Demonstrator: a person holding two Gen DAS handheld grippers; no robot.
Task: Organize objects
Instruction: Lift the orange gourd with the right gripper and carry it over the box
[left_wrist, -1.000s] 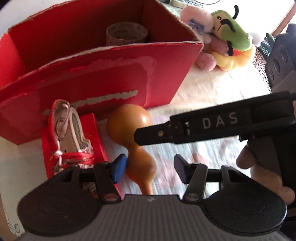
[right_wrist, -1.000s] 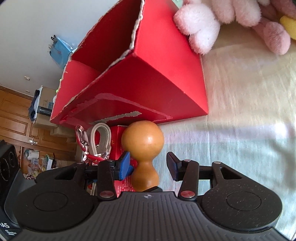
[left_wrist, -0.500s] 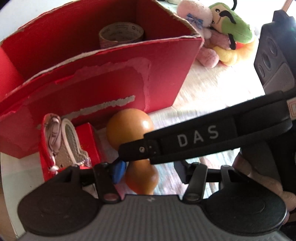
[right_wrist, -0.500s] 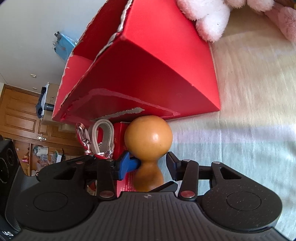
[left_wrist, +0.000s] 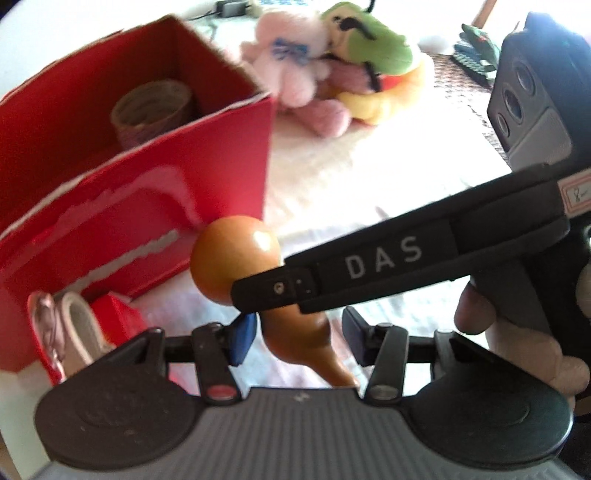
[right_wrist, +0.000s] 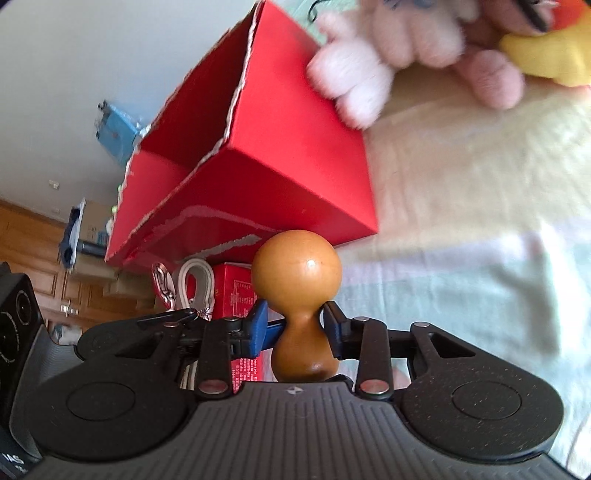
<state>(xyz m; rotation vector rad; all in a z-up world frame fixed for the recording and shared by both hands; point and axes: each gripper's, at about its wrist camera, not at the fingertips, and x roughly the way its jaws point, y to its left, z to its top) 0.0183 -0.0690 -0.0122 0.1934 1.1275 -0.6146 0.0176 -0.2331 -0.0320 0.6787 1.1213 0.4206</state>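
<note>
An orange wooden gourd (right_wrist: 297, 273) is in front of the red cardboard box (right_wrist: 295, 177). My right gripper (right_wrist: 295, 328) is closing on its narrow neck, and both pads touch it. In the left wrist view the gourd (left_wrist: 236, 258) hangs tilted, with the right gripper's black finger (left_wrist: 369, 258) crossing it. My left gripper (left_wrist: 297, 339) is closing too. The gourd's thin lower end lies between its pads, with gaps on both sides. A tape roll (left_wrist: 151, 107) lies inside the box (left_wrist: 207, 166).
A small red carton (left_wrist: 114, 314) with a white strap and metal clip lies left of the gourd, against the box. Plush toys (left_wrist: 295, 74) are piled behind the box on the pale cloth. A person's hand (left_wrist: 480, 317) holds the right gripper's handle.
The right gripper's jaws have closed onto the gourd's neck. The gourd has tilted and shifted right in the left wrist view. The left gripper has rolled, showing more of the box's inside and the plush toys.
</note>
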